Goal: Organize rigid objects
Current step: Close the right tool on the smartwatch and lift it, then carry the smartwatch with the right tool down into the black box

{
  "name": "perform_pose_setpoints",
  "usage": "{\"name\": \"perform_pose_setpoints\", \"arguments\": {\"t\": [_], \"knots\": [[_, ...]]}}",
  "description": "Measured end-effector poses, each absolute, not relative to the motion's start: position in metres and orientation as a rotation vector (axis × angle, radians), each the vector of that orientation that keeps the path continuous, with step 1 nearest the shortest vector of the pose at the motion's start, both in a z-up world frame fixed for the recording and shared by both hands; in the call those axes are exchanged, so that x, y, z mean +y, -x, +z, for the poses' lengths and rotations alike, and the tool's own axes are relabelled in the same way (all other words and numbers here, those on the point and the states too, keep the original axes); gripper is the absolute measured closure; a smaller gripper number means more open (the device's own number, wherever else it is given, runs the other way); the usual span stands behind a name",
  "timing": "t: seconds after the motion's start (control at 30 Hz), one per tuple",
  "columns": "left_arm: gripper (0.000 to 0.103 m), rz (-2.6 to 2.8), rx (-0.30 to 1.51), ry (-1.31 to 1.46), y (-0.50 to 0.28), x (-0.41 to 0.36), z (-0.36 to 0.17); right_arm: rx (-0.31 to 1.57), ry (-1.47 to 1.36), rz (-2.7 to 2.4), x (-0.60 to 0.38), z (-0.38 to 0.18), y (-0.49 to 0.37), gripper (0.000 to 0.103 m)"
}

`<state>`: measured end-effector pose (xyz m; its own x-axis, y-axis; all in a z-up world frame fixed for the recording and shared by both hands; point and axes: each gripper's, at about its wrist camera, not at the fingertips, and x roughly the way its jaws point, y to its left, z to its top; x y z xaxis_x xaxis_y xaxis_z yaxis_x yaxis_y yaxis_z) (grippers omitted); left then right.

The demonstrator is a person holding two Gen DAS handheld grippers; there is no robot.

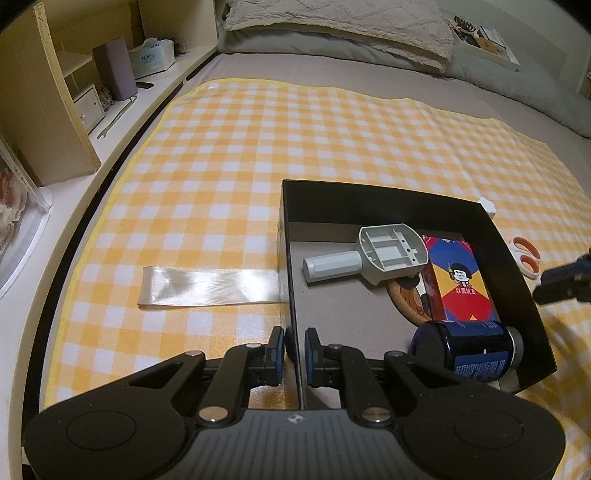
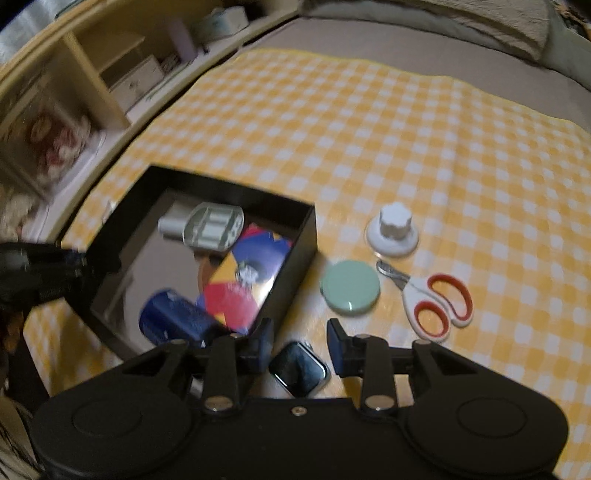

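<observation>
A black open box (image 1: 369,192) sits on the yellow checked cloth. My left gripper (image 1: 297,347) is shut on its near left wall. Inside lie a grey handled tool (image 1: 388,254), a colourful carton (image 1: 458,280), a blue can (image 1: 469,347) and a cork coaster (image 1: 406,295). In the right wrist view, my right gripper (image 2: 300,345) stands open beside the box (image 2: 229,184). A dark smartwatch (image 2: 299,369) lies on the cloth below the gap, untouched by the pads. Beyond it lie a green round disc (image 2: 349,288), red-handled scissors (image 2: 436,299) and a white knob (image 2: 393,229).
A clear tape strip (image 1: 210,286) runs from the box's left wall across the cloth. Wooden shelves (image 1: 74,85) with boxes line the left side. A pillow (image 1: 332,26) lies at the far end. Bare checked cloth (image 2: 461,147) spreads beyond the loose items.
</observation>
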<state>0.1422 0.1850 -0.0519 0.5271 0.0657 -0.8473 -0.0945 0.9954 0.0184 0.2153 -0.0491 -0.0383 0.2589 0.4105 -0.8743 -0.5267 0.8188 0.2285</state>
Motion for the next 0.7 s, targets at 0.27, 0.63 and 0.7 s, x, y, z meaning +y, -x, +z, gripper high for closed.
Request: {"name": "perform_pose_setpoints", "arguments": {"t": [0.27, 0.63, 0.7], "knots": [[0.089, 0.107, 1.009, 0.038, -0.142, 0.188, -0.052, 1.13, 0.283, 0.801, -0.059, -0.061, -0.205, 0.068], [0.092, 0.141, 0.979, 0.038, -0.15, 0.19, -0.049, 1.025, 0.492, 0.995, -0.042, -0.085, -0.193, 0.055], [0.097, 0.137, 0.974, 0.037, -0.151, 0.189, -0.047, 1.026, 0.512, 1.017, -0.036, -0.087, -0.194, 0.055]]}}
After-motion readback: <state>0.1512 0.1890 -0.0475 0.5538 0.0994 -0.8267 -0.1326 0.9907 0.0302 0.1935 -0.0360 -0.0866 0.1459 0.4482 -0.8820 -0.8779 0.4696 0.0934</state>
